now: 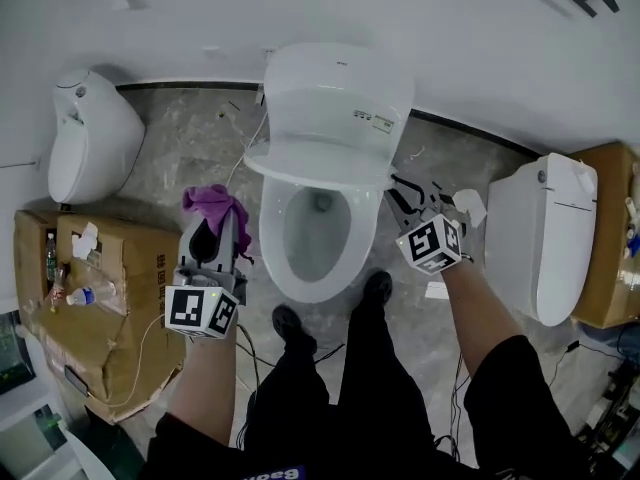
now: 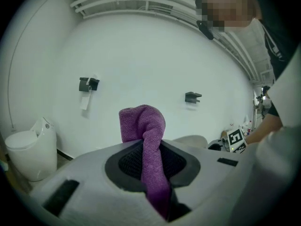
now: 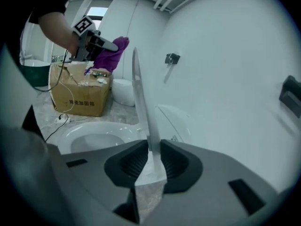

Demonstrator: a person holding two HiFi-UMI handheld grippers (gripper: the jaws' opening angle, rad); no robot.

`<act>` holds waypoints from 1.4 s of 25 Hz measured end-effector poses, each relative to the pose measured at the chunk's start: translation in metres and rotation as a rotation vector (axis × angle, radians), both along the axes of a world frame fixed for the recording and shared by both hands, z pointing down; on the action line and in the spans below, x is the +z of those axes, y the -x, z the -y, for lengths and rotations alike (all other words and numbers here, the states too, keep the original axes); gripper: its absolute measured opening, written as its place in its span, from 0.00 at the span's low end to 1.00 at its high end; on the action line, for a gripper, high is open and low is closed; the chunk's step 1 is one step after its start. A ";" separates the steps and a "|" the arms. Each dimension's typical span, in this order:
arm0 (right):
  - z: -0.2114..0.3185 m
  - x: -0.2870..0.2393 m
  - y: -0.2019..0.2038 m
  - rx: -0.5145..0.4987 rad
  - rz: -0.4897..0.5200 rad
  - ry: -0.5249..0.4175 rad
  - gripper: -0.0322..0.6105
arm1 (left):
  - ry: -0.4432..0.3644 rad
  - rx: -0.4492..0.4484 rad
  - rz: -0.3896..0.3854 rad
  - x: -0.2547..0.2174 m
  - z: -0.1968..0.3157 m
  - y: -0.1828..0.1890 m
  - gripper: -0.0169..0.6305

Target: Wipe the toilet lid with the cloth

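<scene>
Left gripper is clenched on the purple cloth, held left of the toilet bowl and apart from it. In the head view the cloth covers the jaw tips. Right gripper clamps the raised toilet lid, which shows edge-on only.

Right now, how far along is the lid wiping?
Done: the left gripper is shut on the purple cloth. In hand: the right gripper is clamped on the edge of the raised toilet lid, steadying it. Left: the wiping itself; the cloth hangs in the air left of the bowl, apart from the lid.
</scene>
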State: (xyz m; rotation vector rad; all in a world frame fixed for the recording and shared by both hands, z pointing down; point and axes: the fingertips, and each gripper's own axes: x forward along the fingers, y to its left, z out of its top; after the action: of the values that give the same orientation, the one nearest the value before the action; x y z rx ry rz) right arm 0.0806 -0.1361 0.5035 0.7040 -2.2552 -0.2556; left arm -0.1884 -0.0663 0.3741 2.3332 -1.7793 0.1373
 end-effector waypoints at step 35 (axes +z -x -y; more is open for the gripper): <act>-0.209 0.160 0.020 -0.230 -0.413 0.024 0.24 | 0.068 0.162 -0.029 0.030 -0.131 -0.074 0.13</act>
State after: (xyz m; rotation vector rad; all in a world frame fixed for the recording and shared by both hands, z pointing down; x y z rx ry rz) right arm 0.0602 0.0730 0.6635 0.3376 -1.9341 -0.4413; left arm -0.1142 0.0649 0.4037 2.4157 -1.5454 0.1841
